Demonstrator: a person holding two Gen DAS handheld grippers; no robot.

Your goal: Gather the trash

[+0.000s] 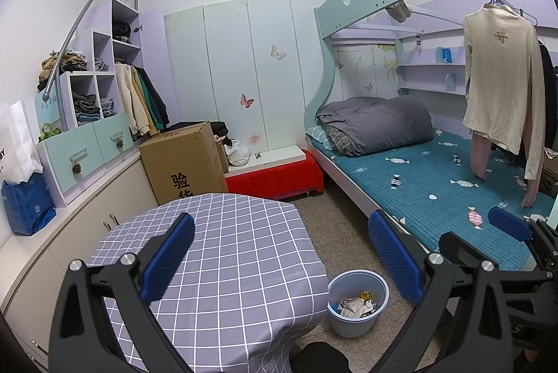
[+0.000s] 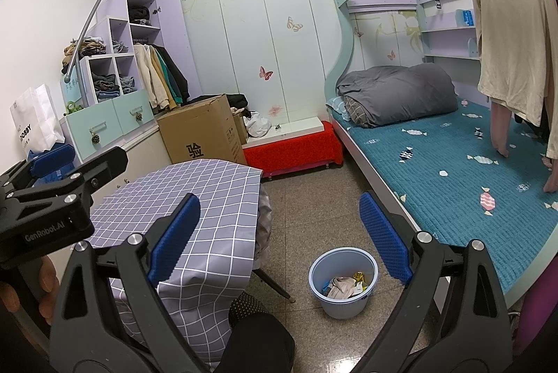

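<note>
The left gripper [image 1: 280, 256] and right gripper [image 2: 279, 237] both have jaws wide open and hold nothing; the trash sits in the blue bin [image 2: 343, 282] on the floor, just beside the desk [image 2: 209, 198] corner, easy to reach

Small table [image 1: 240, 244] under a grey checked cloth, near the front. Brown cardboard box [image 1: 185, 160] just behind it, beside a low red bench [image 1: 275, 177]. Bed [image 1: 429, 184] on one side with a teal sheet and a rolled grey blanket [image 1: 376, 123]. Cream top [image 1: 502, 73] hanging above the bed, maybe on a hanger.
</note>
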